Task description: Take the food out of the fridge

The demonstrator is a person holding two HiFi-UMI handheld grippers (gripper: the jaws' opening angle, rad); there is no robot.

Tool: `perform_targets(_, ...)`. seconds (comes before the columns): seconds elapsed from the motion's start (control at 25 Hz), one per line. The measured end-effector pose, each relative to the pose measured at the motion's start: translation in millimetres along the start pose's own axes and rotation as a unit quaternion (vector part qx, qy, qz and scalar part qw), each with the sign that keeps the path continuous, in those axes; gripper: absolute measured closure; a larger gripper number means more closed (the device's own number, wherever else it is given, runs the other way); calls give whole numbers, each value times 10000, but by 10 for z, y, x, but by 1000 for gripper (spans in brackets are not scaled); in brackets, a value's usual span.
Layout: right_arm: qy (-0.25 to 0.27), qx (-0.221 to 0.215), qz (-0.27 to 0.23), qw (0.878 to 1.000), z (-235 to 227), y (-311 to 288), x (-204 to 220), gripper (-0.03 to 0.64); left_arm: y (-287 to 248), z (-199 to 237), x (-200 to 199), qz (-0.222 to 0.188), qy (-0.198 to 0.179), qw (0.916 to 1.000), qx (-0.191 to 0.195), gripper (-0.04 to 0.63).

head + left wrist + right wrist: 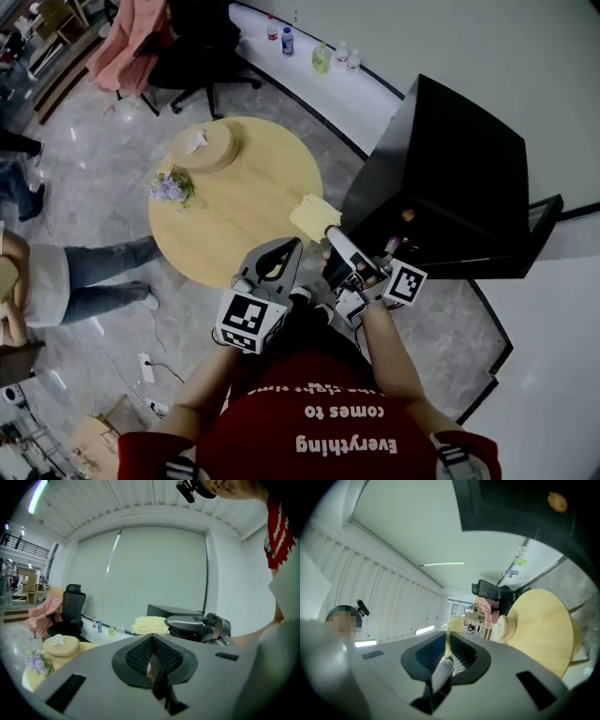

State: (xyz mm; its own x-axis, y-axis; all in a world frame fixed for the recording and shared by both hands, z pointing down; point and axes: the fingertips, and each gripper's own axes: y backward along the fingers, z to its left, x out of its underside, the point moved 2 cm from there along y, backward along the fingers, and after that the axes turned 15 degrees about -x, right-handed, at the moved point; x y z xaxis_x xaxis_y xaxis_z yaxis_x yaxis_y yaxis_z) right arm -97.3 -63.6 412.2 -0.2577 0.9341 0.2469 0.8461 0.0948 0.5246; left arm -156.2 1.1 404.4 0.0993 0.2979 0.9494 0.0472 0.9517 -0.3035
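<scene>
My right tool (330, 232) is pinched nearly shut on the flat yellow food (313, 216), out of the fridge (450, 169) and over the tabletop's (234, 220) fridge-side edge, left tool (292, 247) closed empty; I judge setting it down comes next, then the 1 round item (408, 215) inside.

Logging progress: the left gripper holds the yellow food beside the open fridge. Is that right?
Not quite: the right gripper holds the yellow food, not the left. The right gripper view shows it pinched between that gripper's jaws, while the left gripper is shut on nothing. The rest stands: it is beside the open fridge.
</scene>
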Motion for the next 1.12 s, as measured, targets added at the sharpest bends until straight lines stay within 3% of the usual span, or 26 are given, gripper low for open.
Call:
perform_targets(0.16,-226,581,453,9970,-599,-117,220,581,102,452,166,50,196,9973,-705,594)
perform_targets(0.32,-601,1002,602,9913,-1143,-70,429,581,126,723,359,182,537,9931,-1027,594)
perform_targets(0.56,-1050,1738,637,9771,-1868,225,745,581,34,950,772,466,1011,9860,-1243,594)
perform_targets(0.84,-1372,2823,797,9461,-2559,676,963,581,-74,954,1213,1040,973,9816,-1270,594)
perform_targets(1.12,-1227,3493,925,9243,-2760,1014,1062,580,-121,893,1496,1378,964,9781,-1229,594)
